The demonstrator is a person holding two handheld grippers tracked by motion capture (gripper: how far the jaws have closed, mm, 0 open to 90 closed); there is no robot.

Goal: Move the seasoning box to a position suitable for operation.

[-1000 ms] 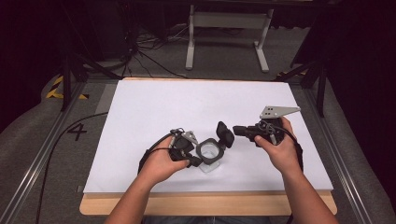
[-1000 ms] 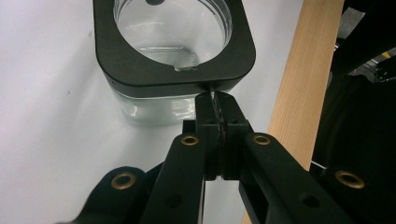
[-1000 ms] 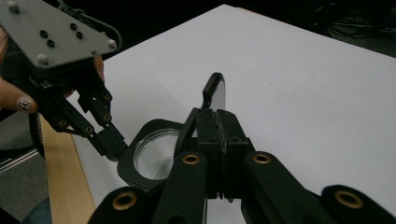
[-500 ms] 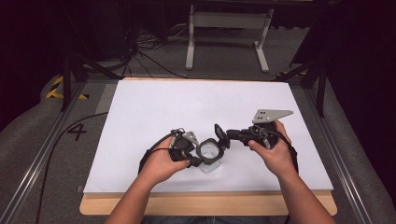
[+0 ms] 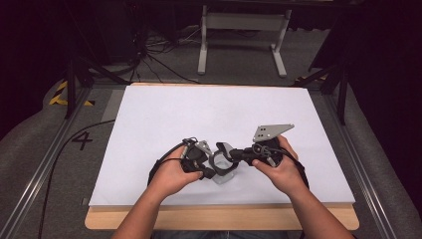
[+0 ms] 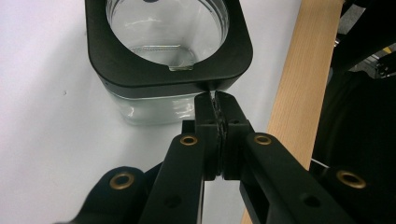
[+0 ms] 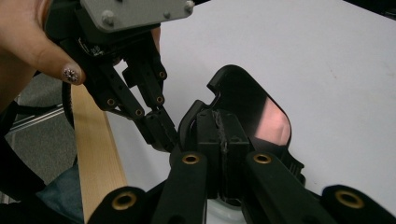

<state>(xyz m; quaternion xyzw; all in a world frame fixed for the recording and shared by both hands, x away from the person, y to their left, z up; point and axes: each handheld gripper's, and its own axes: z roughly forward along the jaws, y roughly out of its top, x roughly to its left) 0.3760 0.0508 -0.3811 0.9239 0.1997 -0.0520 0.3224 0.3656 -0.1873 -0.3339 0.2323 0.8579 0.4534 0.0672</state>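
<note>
A clear glass jar [image 6: 149, 109] with a black square collar [image 6: 140, 77] stands on the white sheet near the front edge; in the high view the jar [image 5: 226, 175] sits between my two hands. My left gripper [image 6: 215, 100] is shut, its tips against the collar's near corner, and it is also seen at the jar's left [image 5: 211, 172]. The black lid [image 7: 261, 112] with a glossy window stands tilted over the jar [image 5: 221, 149]. My right gripper [image 7: 219, 116] is shut with its tips against the lid's lower edge [image 5: 235, 153]; I cannot tell whether it pinches that edge.
The white sheet [image 5: 209, 114] covers a wooden table whose front edge [image 5: 224, 219] lies just behind my wrists. The left gripper [image 7: 161, 126] is close in front of the right one. A metal stand [image 5: 244, 30] and cables lie on the floor beyond the table.
My right gripper has moved left toward the jar, and the lid has come with it, now leaning over the jar's mouth. The left hand has stayed put.
</note>
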